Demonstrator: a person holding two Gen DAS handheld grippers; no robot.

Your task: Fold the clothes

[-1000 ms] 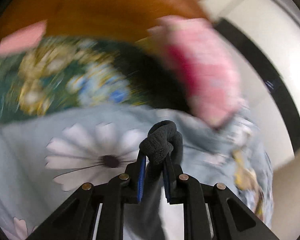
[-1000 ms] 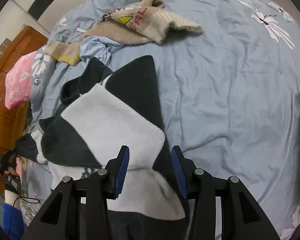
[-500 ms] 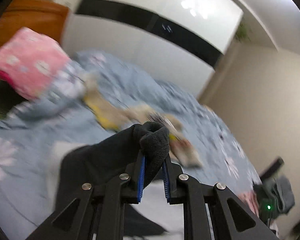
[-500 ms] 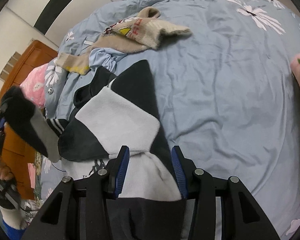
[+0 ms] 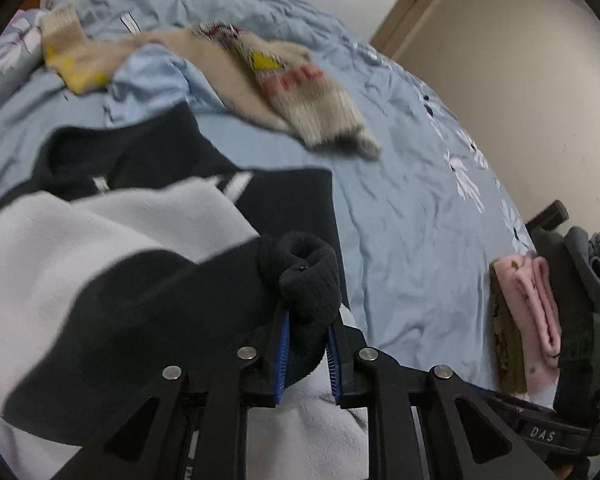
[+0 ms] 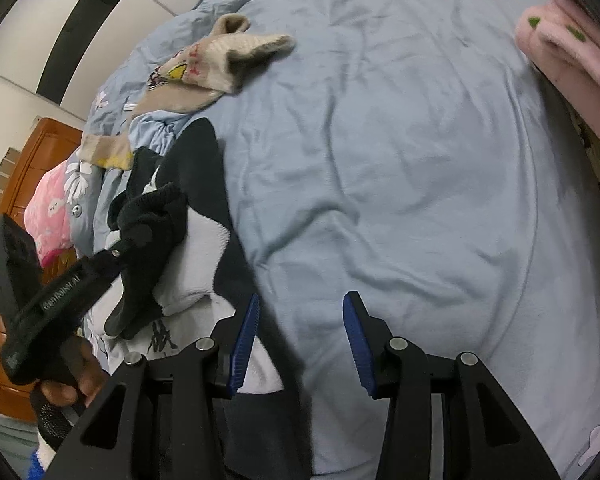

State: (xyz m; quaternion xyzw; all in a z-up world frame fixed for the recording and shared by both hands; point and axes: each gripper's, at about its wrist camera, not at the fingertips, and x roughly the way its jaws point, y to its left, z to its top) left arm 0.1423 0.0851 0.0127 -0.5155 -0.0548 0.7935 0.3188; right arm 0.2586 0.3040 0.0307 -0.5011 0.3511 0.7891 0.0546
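Between the blue pads of my left claw (image 5: 306,350) sits the black ribbed cuff (image 5: 308,280) of the black-and-white sweater (image 5: 100,264); I have it pinched narrow on that cuff, the sleeve lifted and carried over the body of the garment. The rest of the sweater lies spread on the blue floral bedsheet (image 5: 412,208), to the left of and under this claw. Ahead of it, farther up the bed, a beige knitted sweater (image 5: 268,80) lies crumpled over a light blue garment (image 5: 152,76). Off to its right, near the bed's edge, I see a folded stack with a pink piece (image 5: 536,308) and dark ones beside it.

My right claw (image 6: 298,344) stands wide, nothing between its pads, hovering above the sweater's hem (image 6: 260,372) and the bare sheet. To its left I can see a hand (image 6: 72,380) gripping the left tool, with the cuff bunched at its tip.
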